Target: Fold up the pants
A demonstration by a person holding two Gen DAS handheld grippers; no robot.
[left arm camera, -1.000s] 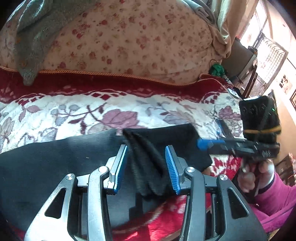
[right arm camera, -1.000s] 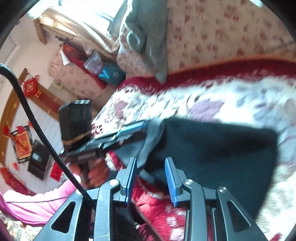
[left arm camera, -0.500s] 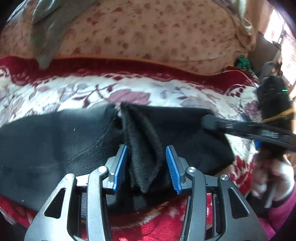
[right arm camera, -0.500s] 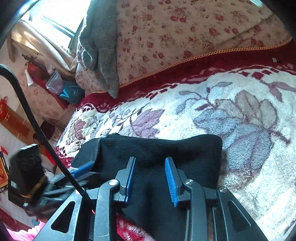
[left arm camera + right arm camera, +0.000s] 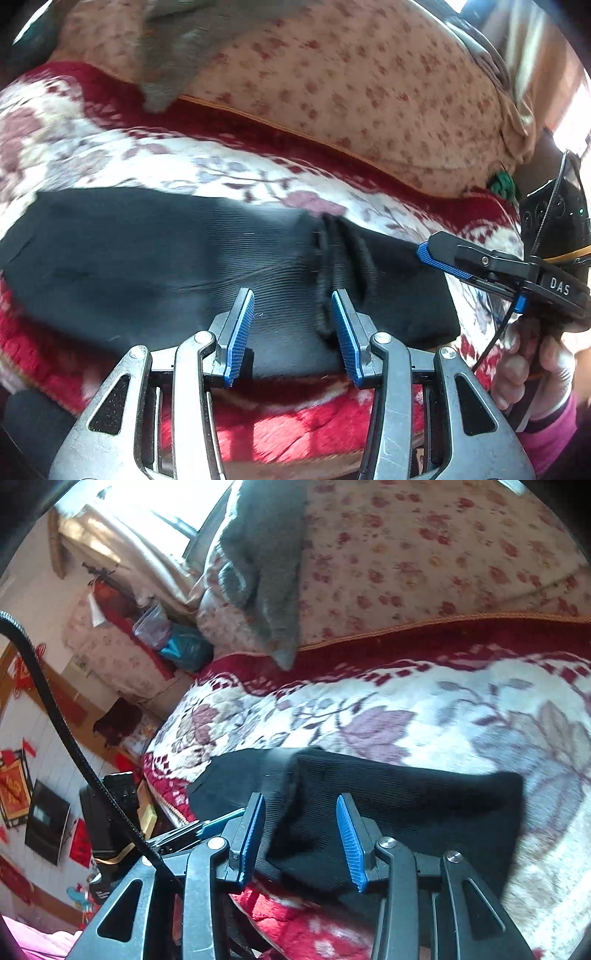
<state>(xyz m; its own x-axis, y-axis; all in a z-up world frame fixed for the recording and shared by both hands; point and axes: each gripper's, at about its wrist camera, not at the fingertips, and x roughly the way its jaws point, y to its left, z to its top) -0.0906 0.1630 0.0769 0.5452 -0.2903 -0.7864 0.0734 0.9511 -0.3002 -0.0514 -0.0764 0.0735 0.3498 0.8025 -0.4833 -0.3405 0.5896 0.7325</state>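
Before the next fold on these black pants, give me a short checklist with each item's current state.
1. Pants lie flat on the floral blanket: not ok, a bunched ridge stands near the folded end.
2. Left gripper free of cloth: ok; its jaws have just been opening, and the pads do not press on the fabric between them.
3. Right gripper released: ok; its jaws have just been opening, with the pants below them.
4. Folded end has square edges: cannot tell, the picture is blurred.
5. Grey cloth clear of the pants: ok, it hangs apart on the floral cushion.
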